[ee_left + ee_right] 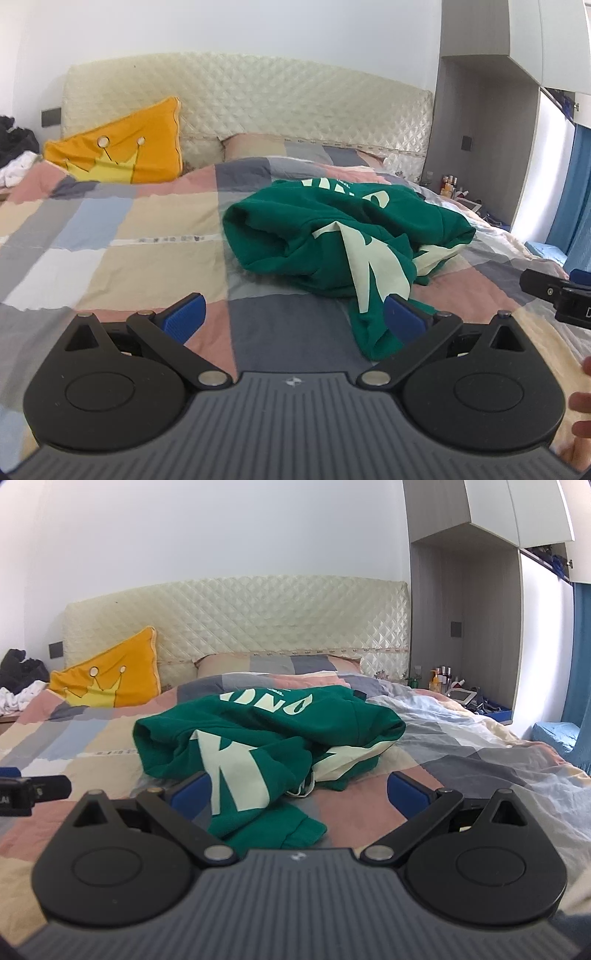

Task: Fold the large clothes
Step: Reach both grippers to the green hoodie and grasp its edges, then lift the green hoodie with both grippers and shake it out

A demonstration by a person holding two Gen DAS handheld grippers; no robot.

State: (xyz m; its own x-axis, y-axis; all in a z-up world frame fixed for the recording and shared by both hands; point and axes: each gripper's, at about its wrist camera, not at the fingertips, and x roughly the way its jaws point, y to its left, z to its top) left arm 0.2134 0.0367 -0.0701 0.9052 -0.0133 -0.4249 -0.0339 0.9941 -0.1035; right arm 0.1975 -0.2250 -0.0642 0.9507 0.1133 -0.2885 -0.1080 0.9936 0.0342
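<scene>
Both grippers agape; sweatshirt [258, 738] crumpled

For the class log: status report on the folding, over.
Left gripper open, right gripper open. Crumpled green sweatshirt unfolded on patchwork quilt. Nothing blocking.

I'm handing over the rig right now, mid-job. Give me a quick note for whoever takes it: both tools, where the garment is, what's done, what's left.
Left tool: open, empty, low over the bed, its right finger beside the nearest green fabric.
Right tool: open, empty, with the garment's near edge lying between its fingers, ungripped.
Green sweatshirt: crumpled in a heap with large pale lettering, on the patchwork quilt mid-bed. An orange crown cushion leans at the headboard, apart from it.
Done: nothing folded yet.
Left: grip the sweatshirt, spread it flat, then fold.
</scene>
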